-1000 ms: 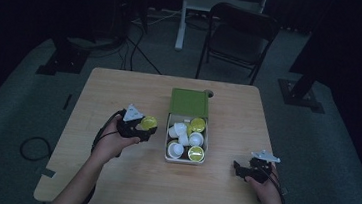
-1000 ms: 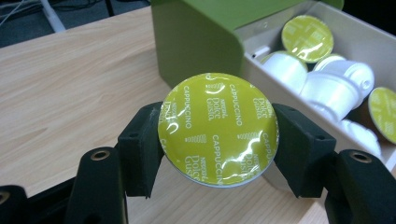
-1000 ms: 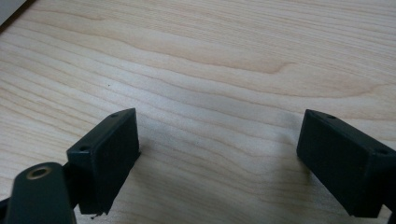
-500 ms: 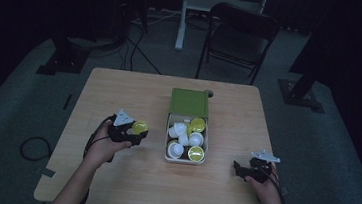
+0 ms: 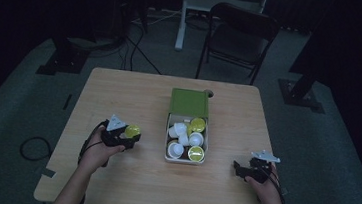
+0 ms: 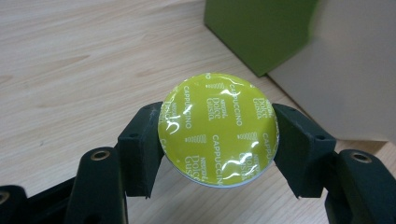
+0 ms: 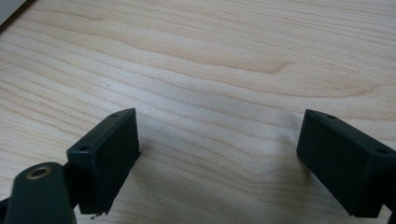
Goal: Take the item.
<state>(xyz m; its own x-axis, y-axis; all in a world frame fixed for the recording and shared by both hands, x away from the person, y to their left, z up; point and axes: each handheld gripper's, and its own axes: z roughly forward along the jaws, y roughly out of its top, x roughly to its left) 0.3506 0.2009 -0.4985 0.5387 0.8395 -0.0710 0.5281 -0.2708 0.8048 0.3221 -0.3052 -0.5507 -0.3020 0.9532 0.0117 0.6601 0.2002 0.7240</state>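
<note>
1. The left gripper, at the left-centre of the high view, is clamped on a coffee capsule with a yellow-green foil lid printed "Dolce Gusto Cappuccino". In the left gripper view both black pads press the capsule's rim from either side, foil facing the camera.
2. The right gripper has its jaws spread wide with bare wood grain between them and nothing held; in the high view it sits at the lower right, close to the near edge of the table.
3. The held capsule lies in the middle of the left gripper view, over the table top; in the high view it shows as a yellow-green spot just left of the capsule box, apart from it. Whether it touches the wood is hard to tell in the dim high view.
4. The box stands at the frame's centre, its green lid folded back toward the far edge. It holds white capsules and two more with yellow-green lids.
5. In the left gripper view the green lid's corner and the pale box wall take the upper right.
6. Open wood runs between the left gripper and the box, and wider still on the table's left half and far left corner.
7. Between box and right gripper lies another bare strip, reaching the right edge.
</note>
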